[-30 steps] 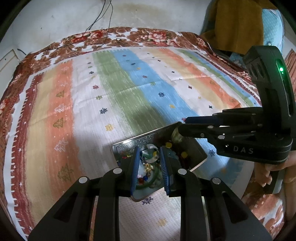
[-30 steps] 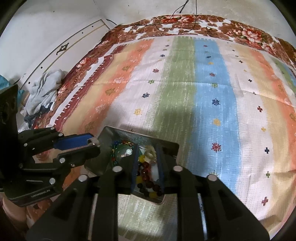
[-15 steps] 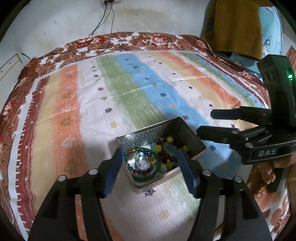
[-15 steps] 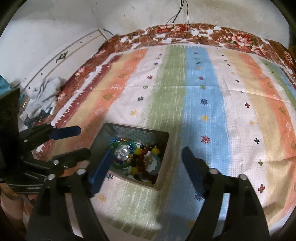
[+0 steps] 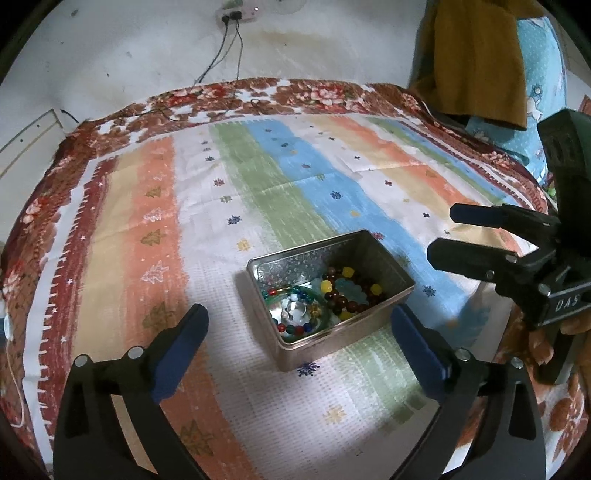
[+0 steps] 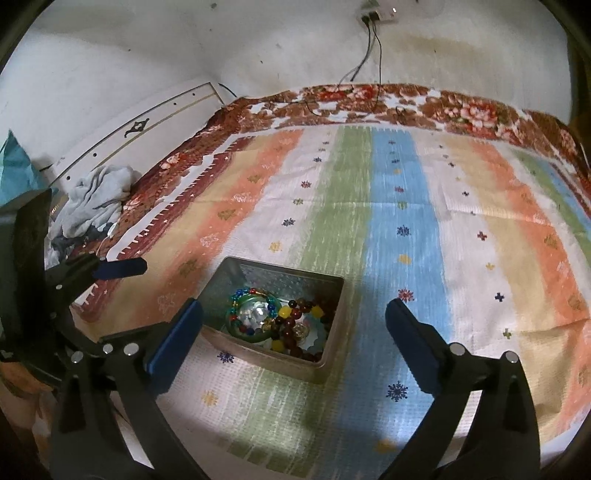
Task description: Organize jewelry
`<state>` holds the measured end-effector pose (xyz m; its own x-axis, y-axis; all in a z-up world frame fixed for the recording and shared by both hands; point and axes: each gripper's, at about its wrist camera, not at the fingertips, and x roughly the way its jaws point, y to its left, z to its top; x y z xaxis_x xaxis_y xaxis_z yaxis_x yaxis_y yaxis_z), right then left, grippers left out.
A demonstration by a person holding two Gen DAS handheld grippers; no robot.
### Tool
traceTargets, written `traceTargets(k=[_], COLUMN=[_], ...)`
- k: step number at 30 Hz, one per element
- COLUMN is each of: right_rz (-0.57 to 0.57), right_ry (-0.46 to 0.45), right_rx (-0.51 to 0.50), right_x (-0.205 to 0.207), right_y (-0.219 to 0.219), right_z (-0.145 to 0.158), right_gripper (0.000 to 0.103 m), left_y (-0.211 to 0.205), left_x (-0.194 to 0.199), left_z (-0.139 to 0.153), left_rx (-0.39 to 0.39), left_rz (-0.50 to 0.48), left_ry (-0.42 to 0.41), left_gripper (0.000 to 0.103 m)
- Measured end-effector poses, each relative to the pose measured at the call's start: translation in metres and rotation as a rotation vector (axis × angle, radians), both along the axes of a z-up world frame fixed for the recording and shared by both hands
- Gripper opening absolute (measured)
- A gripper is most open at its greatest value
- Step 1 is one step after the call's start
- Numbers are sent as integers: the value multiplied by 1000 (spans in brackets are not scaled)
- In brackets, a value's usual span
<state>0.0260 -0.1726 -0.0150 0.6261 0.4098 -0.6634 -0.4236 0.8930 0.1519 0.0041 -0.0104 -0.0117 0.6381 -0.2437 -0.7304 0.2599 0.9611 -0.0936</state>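
A metal tin (image 5: 384,254) stands on the striped bedspread (image 5: 258,177). It holds a green bangle with coloured beads (image 5: 295,314) and a brown and yellow bead string (image 5: 343,291). My left gripper (image 5: 297,321) is open and empty, raised above and behind the tin. My right gripper (image 5: 443,232) shows at the right, open and empty. In the right wrist view the tin (image 6: 332,354) holds the bangle (image 6: 251,314) and beads (image 6: 295,317), my right gripper (image 6: 293,314) is open above it, and the left gripper (image 6: 122,267) is at the left.
A wall with a socket and cables (image 5: 232,14) is behind the bed. A mustard cloth (image 5: 476,55) and blue pillow (image 5: 539,66) lie at the far right. Grey clothes (image 6: 92,199) are heaped beside the bed's left edge.
Both grippers were shut down inside the tin a second ago. They have opened wide and pulled up and back, leaving the bangle and beads in the tin.
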Motion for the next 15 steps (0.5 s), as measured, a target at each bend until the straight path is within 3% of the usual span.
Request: traceTargets(k=[7,15], right_rz=[-6,-22], right_ry=[-68,-117], right_rx=[-15,-10], right_x=[-15,-25], right_y=[-2,-4], right_z=[3,3], right_gripper=[98,98], left_y=[0,1], left_x=[-13,-26], left_z=[7,11], left_rx=[-1,28], left_rz=[7,96], left_ry=[-74,-162], left_gripper=[97,97])
